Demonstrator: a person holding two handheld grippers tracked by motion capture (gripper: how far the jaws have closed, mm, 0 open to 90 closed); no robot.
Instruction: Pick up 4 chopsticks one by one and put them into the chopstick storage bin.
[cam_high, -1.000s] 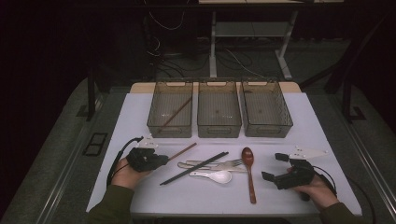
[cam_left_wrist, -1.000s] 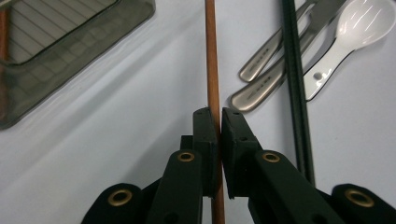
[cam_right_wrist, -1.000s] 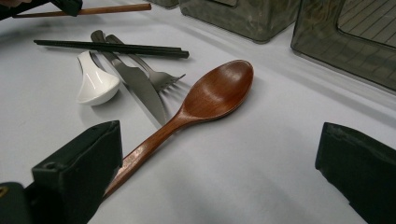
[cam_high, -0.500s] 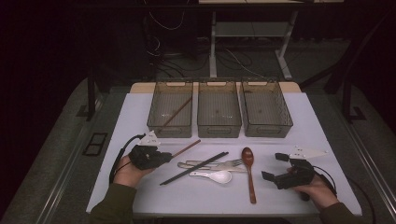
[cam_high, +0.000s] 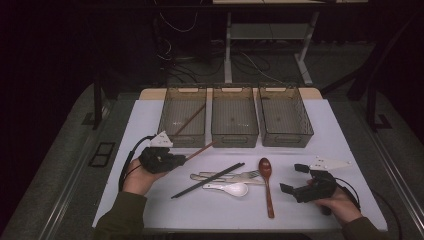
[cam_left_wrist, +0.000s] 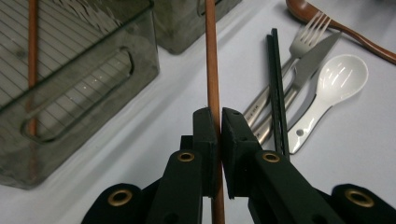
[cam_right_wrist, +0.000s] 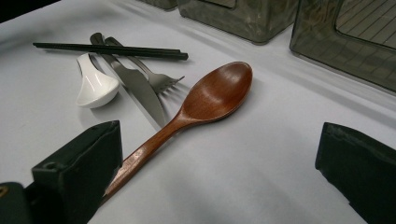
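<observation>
High view, read left to right: I have the left gripper (cam_high: 176, 161) at about 8 o'clock on the counter (cam_high: 150, 120), its jaws clamped on a brown chopstick (cam_high: 201, 149). That chopstick runs from the gripper toward 1 o'clock, and its far end reaches the front wall of the left bin (cam_high: 170, 134). A second brown chopstick (cam_high: 191, 119) lies aslant inside that bin. Left gripper view confirms the hold: both black jaws press on the stick, one from each side.

At 6 o'clock lie a pair of black chopsticks (cam_high: 207, 180), a fork (cam_high: 248, 174), a knife (cam_left_wrist: 314, 58) and a white spoon (cam_high: 233, 188), bunched together. Just beside them, toward 5 o'clock, lies a wooden spoon (cam_high: 266, 180), bowl toward the bins. The middle bin (cam_high: 234, 135) and right bin (cam_high: 305, 134) stand at 12 and 1 o'clock.

My right gripper (cam_high: 294, 179) rests at 4 o'clock, jaws wide apart, nothing between them. Right gripper view shows the wooden spoon's handle passing near one jaw; I cannot tell whether they touch.
</observation>
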